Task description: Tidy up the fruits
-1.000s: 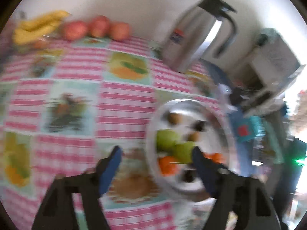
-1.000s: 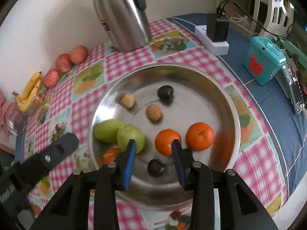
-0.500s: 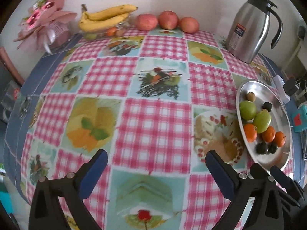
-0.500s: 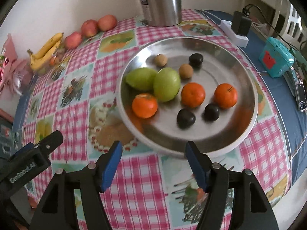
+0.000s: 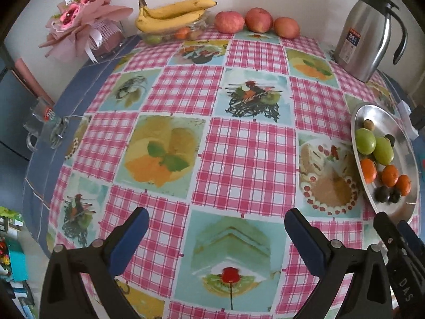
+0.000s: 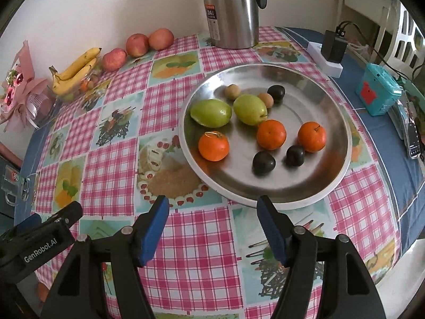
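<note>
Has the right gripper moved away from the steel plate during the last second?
Yes. The right gripper has drawn back off the steel plate; its empty jaws have just been opening.

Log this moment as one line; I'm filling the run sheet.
left gripper: open, empty | right gripper: open, empty, short of metal plate | plate: oranges, green fruits, dark plums

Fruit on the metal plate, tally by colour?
Orange: 3
Green: 2
Dark purple: 3
Small tan: 2
Total on the metal plate: 10
</note>
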`<state>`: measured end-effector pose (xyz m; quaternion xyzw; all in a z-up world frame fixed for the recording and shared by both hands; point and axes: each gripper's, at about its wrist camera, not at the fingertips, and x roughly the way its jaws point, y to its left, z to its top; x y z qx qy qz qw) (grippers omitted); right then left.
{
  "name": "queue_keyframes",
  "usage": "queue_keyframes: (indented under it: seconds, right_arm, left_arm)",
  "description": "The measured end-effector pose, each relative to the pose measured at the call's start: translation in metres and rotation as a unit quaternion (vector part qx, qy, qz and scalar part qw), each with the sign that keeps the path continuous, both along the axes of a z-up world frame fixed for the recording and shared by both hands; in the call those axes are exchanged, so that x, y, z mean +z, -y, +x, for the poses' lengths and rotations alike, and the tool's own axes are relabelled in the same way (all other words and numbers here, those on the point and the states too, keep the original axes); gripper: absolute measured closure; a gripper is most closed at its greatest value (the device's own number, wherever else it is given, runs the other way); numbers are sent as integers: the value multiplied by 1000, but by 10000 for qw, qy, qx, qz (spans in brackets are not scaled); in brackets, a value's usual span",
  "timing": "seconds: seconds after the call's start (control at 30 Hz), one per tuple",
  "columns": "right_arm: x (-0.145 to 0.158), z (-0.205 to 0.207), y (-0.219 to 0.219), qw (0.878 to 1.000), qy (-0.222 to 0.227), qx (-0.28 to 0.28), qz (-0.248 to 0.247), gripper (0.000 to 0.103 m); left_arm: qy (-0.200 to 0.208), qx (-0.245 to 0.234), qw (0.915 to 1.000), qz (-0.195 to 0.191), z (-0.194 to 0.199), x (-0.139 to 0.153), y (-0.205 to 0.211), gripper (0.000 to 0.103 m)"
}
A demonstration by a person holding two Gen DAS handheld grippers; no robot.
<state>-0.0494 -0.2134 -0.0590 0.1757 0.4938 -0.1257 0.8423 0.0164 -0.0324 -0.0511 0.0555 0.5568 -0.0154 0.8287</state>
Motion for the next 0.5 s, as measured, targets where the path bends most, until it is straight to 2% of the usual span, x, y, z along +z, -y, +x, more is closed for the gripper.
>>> queue_keyframes:
  seconds: [0.27, 0.5]
  right_arm:
    - [8, -1, -3, 9997, 208, -14, -134, 33]
    - [6, 1, -3, 9997, 207, -10, -150, 33]
  left_arm:
    - [-34, 198, 9998, -74, 5, 0, -10, 0]
    - [-78, 172, 9998, -114, 7, -1, -11, 0]
